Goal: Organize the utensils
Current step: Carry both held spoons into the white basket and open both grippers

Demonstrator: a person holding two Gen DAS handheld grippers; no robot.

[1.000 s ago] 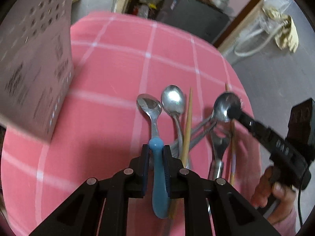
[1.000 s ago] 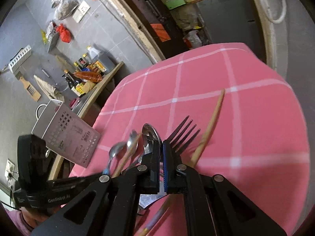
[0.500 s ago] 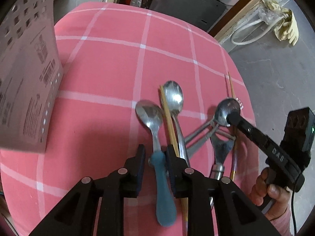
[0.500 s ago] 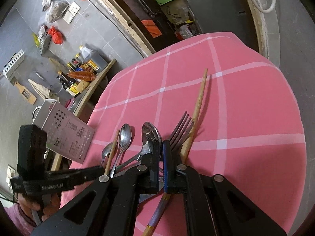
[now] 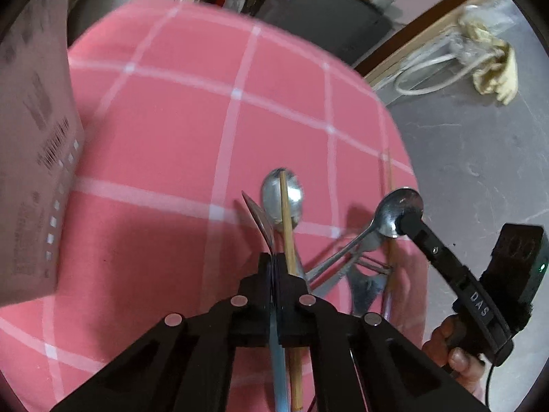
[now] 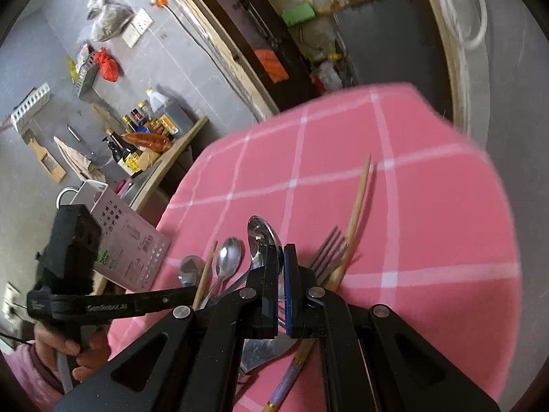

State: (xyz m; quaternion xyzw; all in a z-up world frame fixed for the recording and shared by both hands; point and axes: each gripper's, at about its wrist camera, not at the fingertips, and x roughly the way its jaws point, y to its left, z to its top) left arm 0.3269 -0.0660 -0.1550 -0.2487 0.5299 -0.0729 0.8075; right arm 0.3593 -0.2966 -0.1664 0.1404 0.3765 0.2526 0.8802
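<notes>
In the left wrist view, the left gripper (image 5: 274, 257) is seen with its jaws having just been closing, and they are now clamped on the blue-handled spoon (image 5: 277, 360), which is turned on edge so that its bowl shows only as a thin blade toward 12 o'clock. A wooden chopstick (image 5: 286, 226) is laid just beside the jaws at 3 o'clock, its tip resting across the bowl of a plain spoon (image 5: 274, 195) on the pink checked worktop (image 5: 154, 137). At 9 o'clock, a perforated utensil holder (image 5: 31, 171) is seen, well apart from the pile. At 3 o'clock, the right gripper (image 5: 406, 221) is held by a hand (image 5: 456, 353); its jaws are together and the bowl of a steel spoon (image 5: 394, 206) appears pinched at their tip, the handle slanting toward 7 o'clock. A second chopstick (image 5: 389, 178) is seen behind it, though blurred. Over to the right wrist view: the jaws are seen pressed together, with the steel spoon's bowl standing at the tip of one finger toward 11 o'clock. A fork (image 6: 329, 247) is found just beside the jaws at 2 o'clock, tines pointing away. The holder is seen at 9 o'clock near the worktop's edge, and the blue-handled spoon's bowl is glimpsed between it and the jaws.
</notes>
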